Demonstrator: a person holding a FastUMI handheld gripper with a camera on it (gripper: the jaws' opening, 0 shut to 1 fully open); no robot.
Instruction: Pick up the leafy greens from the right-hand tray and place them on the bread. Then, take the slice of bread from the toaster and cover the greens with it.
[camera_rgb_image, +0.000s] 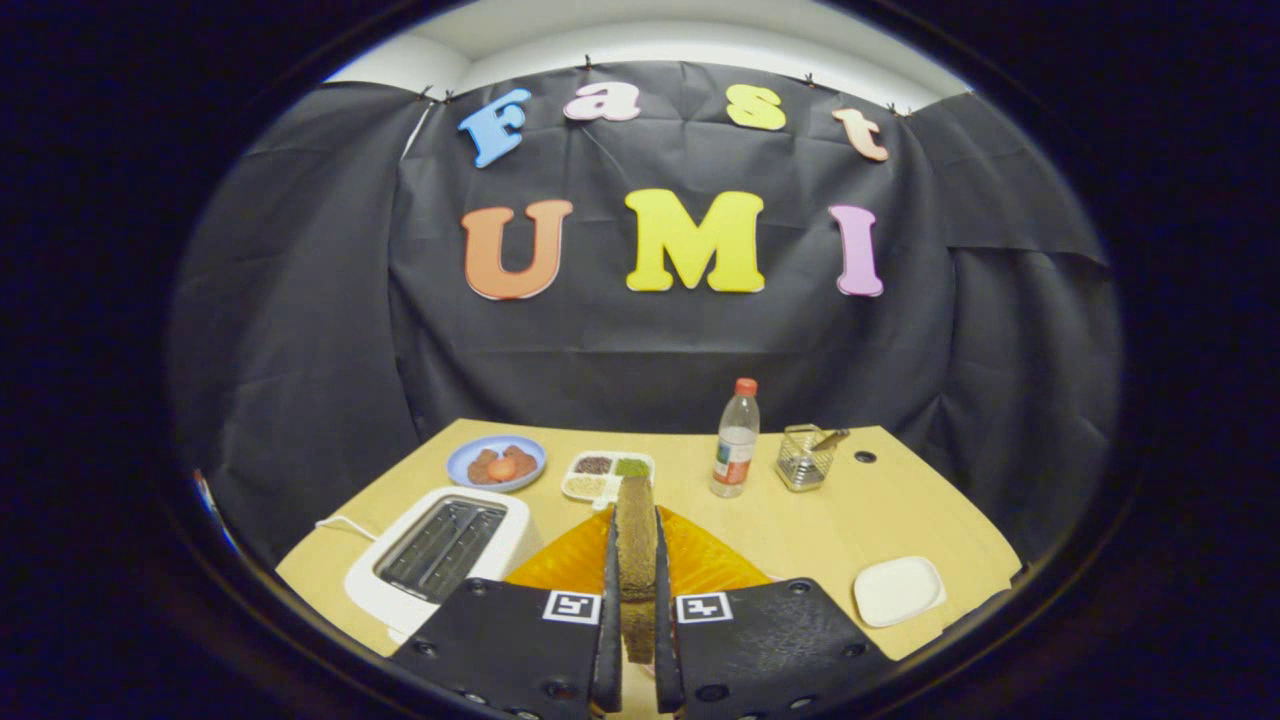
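My gripper (635, 545) is shut on a slice of brown bread (635, 535), held upright on its edge between the two fingers, above an orange plate (700, 565) that lies just beneath and ahead of the fingers. The white toaster (440, 550) stands to the left of the fingers, both slots looking empty. A small white tray (898, 590) lies on the table to the right of the fingers, with nothing on it that I can see. The bread and fingers hide the middle of the orange plate, so what lies there cannot be told.
Beyond the bread, a divided white dish (605, 475) holds grains and something green. A blue plate (497, 463) with reddish food sits behind the toaster. A plastic bottle (736, 440) and a wire basket (806, 457) stand at the back right of the wooden table (800, 530).
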